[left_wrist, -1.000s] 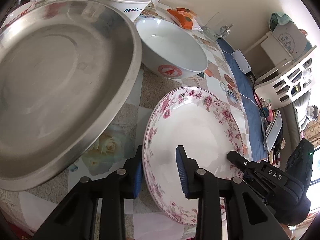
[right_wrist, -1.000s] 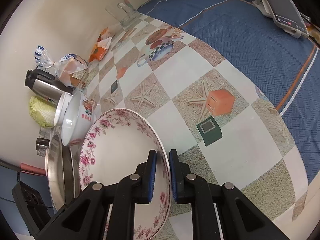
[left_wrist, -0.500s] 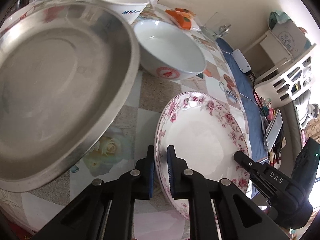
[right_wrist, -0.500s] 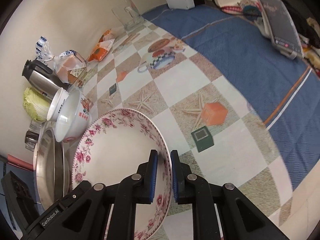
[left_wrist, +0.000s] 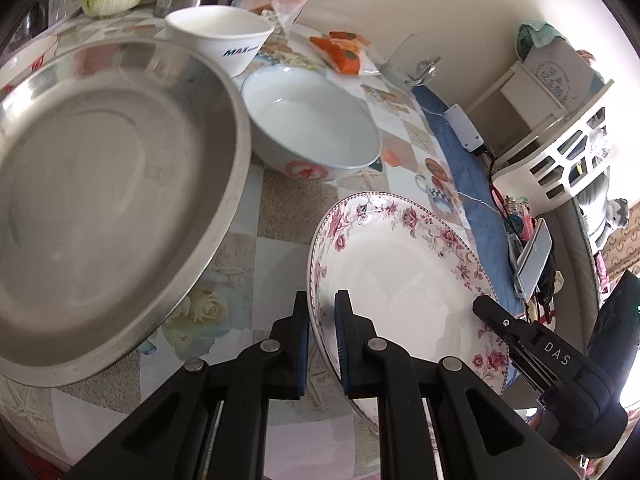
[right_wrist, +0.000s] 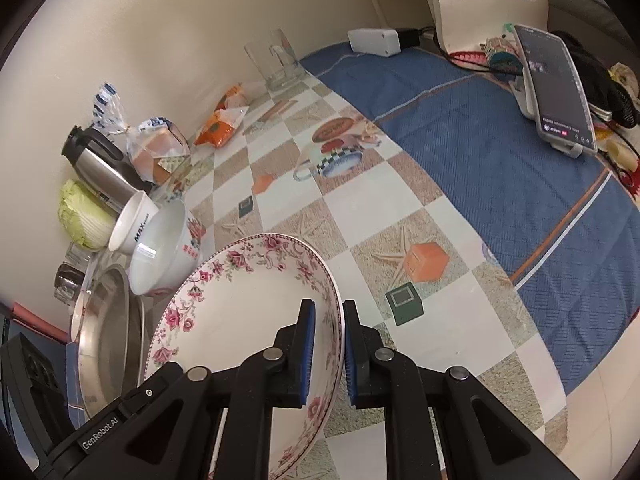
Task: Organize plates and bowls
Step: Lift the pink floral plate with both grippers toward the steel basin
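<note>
Both the left claw (left_wrist: 321, 314) and right claw (right_wrist: 329, 326) grip opposite rims of the flowered plate (left_wrist: 400, 272); it looks lifted off the table (right_wrist: 400, 216). Stacking seems barely begun; the steel pan (left_wrist: 100, 200) and two bowls (left_wrist: 312, 140) sit separate near the wall edge.

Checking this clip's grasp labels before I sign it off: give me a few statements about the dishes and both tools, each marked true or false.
1. Both tools grip the floral plate by its rim: the left tool and the right tool sit on opposite sides. True.
2. The floral plate rests inside the steel basin. False: it is beside the basin, separate from it.
3. The white bowl with a red emblem is empty. True.
4. The cup marked MAX lies tipped on its side. False: it stands upright, mouth up.
5. A phone is propped over the blue cloth. True.
</note>
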Tool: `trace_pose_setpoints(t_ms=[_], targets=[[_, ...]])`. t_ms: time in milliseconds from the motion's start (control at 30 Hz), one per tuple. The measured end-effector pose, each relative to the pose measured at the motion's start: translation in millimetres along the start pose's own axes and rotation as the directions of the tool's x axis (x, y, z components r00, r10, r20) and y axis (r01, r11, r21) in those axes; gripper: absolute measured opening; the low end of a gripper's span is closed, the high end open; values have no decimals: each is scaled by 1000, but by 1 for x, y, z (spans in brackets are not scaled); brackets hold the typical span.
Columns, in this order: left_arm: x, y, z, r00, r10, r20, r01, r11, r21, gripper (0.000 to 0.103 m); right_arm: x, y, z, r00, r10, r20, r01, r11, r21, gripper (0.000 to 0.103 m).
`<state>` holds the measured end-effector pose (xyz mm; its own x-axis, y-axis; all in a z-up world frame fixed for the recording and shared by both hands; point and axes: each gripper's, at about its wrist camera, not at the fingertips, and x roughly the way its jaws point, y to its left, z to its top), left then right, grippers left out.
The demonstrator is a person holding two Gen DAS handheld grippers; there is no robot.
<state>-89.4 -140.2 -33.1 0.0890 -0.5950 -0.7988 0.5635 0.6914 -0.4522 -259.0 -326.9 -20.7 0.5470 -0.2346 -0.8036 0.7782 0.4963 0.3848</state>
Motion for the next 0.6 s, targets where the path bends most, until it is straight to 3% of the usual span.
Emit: trace_pose_setpoints(t_ms=[600], targets=[[-37,-6,14,997,-18,81,12,997,74,13,-29,22,-1,996,20,90,-16,999,-43,14]])
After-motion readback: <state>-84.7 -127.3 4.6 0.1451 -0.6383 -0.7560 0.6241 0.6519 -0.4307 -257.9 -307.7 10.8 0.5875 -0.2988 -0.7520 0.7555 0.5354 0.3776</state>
